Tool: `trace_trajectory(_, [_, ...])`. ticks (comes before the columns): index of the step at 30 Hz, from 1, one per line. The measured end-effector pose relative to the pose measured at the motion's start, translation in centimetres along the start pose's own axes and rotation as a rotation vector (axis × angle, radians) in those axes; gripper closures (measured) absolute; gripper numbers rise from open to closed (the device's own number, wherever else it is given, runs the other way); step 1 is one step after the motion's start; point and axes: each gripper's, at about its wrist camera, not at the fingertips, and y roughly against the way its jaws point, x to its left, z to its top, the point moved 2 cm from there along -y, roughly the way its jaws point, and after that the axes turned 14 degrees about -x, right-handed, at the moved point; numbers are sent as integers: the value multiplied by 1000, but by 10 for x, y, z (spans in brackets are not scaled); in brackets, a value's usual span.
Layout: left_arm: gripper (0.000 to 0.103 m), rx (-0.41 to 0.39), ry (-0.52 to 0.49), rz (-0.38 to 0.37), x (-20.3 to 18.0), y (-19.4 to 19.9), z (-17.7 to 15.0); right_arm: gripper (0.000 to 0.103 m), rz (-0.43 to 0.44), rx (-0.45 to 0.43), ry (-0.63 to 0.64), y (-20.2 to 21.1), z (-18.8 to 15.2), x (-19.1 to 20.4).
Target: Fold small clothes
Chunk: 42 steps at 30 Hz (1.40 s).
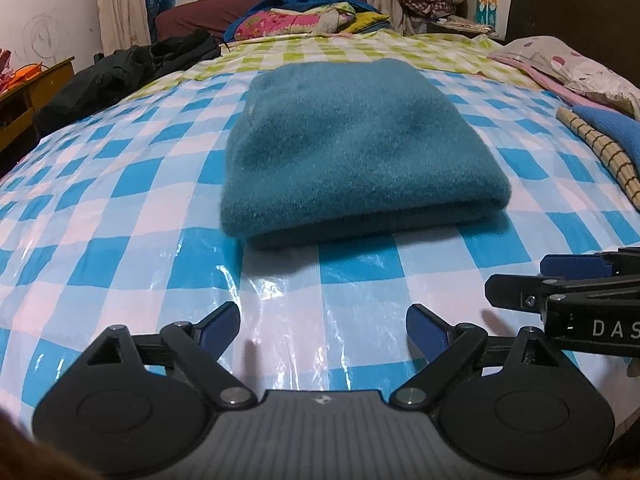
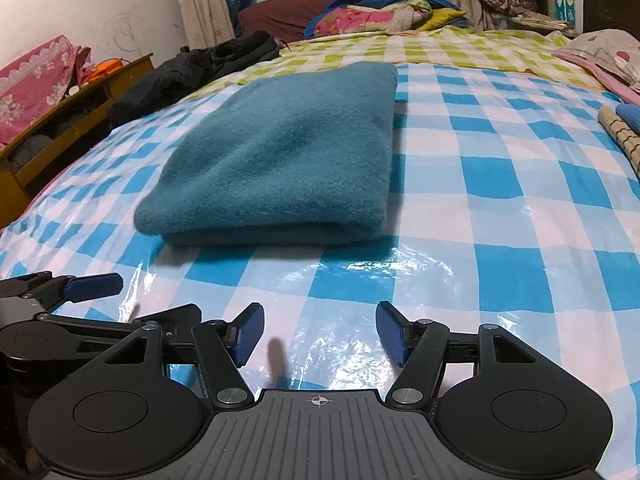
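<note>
One teal fleece garment [image 1: 356, 148] lies folded into a thick, soft rectangle in the middle of the bed, on a glossy plastic sheet [image 1: 132, 248] checked in blue and white. Its fuzzy top is slightly dimpled, and the rounded fold edge faces the cameras with the layers stacked beneath it. The left gripper [image 1: 323, 330] sits low over the sheet just in front of the garment, its two blue-padded fingers [image 1: 221, 330] spread apart and holding nothing. The right gripper [image 2: 320, 332] is beside it, also just short of the fold, with its two fingers [image 2: 250, 334] released and empty. A black garment [image 1: 120, 76] lies at the bed's far left edge, one striped mat [image 1: 600, 152] at the right, and a heap of colourful bedding [image 1: 304, 18] lies beyond.
</note>
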Motion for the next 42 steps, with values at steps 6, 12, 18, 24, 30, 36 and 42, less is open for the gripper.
trace_trajectory(6, [5, 9, 10, -1, 0, 1, -3, 40, 0, 0, -3, 1, -1, -1])
trace_trajectory(12, [4, 5, 4, 6, -1, 4, -7, 40, -3, -2, -15, 5, -5, -2])
trace_trajectory(18, [3, 13, 25, 9, 0, 5, -10, 40, -5, 2, -28, 7, -8, -2])
trace_trajectory(24, [2, -1, 38, 23, 2, 7, -9, 40, -7, 5, -31, 10, -13, -1])
trace_trajectory(30, [1, -24, -2, 40, -2, 11, -10, 40, -18, 2, -27, 11, -15, -1])
trace_trajectory(36, [1, -33, -6, 43, -3, 13, -11, 40, -22, 0, -30, 13, -16, -1])
trace_trajectory(42, [2, -39, -8, 47, -5, 14, -11, 40, -22, -2, -35, 13, -16, -2])
